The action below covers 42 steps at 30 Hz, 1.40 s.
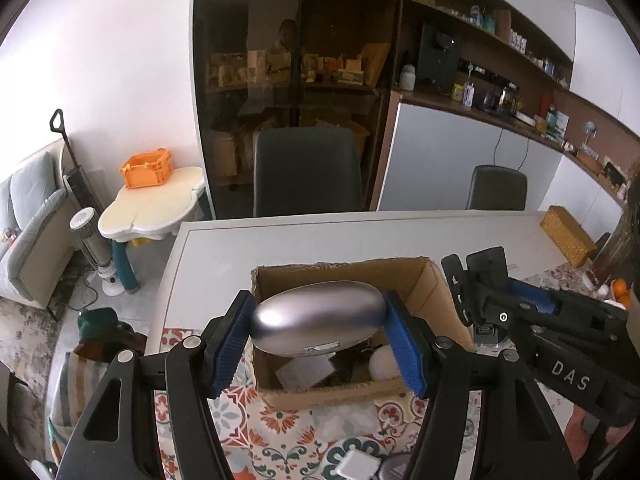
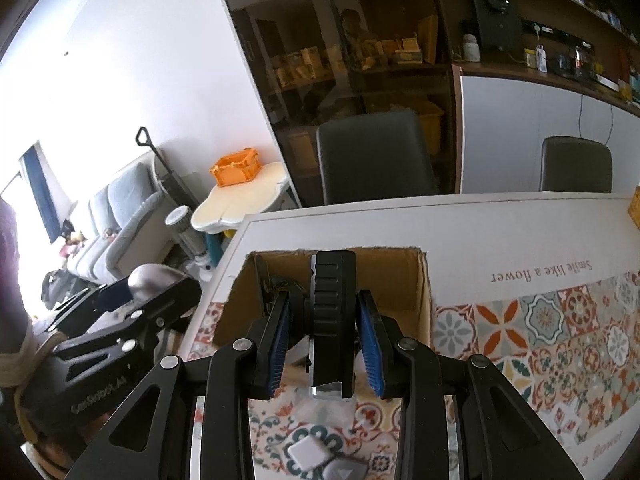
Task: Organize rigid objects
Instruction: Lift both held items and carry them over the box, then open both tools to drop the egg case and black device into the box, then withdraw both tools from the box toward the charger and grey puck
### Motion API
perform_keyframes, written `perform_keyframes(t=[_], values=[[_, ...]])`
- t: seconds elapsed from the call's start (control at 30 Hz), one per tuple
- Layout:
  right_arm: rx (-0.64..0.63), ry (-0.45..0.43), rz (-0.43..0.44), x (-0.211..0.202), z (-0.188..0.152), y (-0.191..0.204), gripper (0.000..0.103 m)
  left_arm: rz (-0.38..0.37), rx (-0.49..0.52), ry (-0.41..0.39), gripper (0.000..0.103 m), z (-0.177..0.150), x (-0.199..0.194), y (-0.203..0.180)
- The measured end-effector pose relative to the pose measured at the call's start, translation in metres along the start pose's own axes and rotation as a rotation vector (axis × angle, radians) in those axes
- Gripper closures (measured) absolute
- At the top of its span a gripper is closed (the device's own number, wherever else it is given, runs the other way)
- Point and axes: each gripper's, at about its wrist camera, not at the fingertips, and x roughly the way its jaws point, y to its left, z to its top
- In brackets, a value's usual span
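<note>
My left gripper (image 1: 318, 334) is shut on a silver oval case (image 1: 318, 322) and holds it above the open cardboard box (image 1: 420, 280), which holds a white paper and other items. My right gripper (image 2: 328, 340) is shut on a black ribbed holder (image 2: 334, 320) with a metal edge, held above the same cardboard box (image 2: 404, 280). The right gripper shows in the left wrist view (image 1: 480, 280) beside the box. The left gripper with the silver case (image 2: 154, 278) shows at the left of the right wrist view.
The box stands on a white table (image 2: 440, 224) with a patterned mat (image 2: 560, 332). A small white square item (image 2: 306, 452) and a grey item (image 2: 346, 470) lie on the mat near me. A woven box (image 1: 566, 234) sits at the far right. Two dark chairs (image 1: 308, 172) stand behind the table.
</note>
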Motion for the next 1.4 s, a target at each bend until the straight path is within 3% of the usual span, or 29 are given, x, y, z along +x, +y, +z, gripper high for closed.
perform_keyframes(t=[0.4, 0.7, 0.83, 1.0, 1.03, 1.13, 1.4], values=[[0.026, 0.116, -0.05, 0.057, 0.012, -0.02, 0.07, 0.011, 0.008, 0.158, 0.038, 0.0, 0.06, 0.003], [0.026, 0.176, -0.062, 0.083, 0.007, -0.023, 0.07, 0.018, 0.002, 0.263, 0.038, -0.011, 0.084, 0.004], [0.03, 0.197, -0.059, 0.091, 0.006, -0.025, 0.07, 0.041, -0.021, 0.267, 0.034, -0.012, 0.084, 0.011], [0.042, 0.219, -0.056, 0.098, 0.005, -0.026, 0.069, 0.086, -0.034, 0.23, 0.02, -0.009, 0.071, 0.02], [0.043, 0.22, -0.056, 0.098, 0.006, -0.026, 0.065, 0.097, -0.037, 0.22, 0.019, -0.009, 0.068, 0.022], [0.048, 0.223, -0.075, 0.097, 0.008, -0.025, 0.039, 0.131, -0.038, 0.187, 0.017, -0.008, 0.056, 0.026], [0.055, 0.193, -0.095, 0.068, -0.004, -0.02, 0.039, 0.165, -0.039, 0.13, 0.009, -0.016, 0.023, 0.029]])
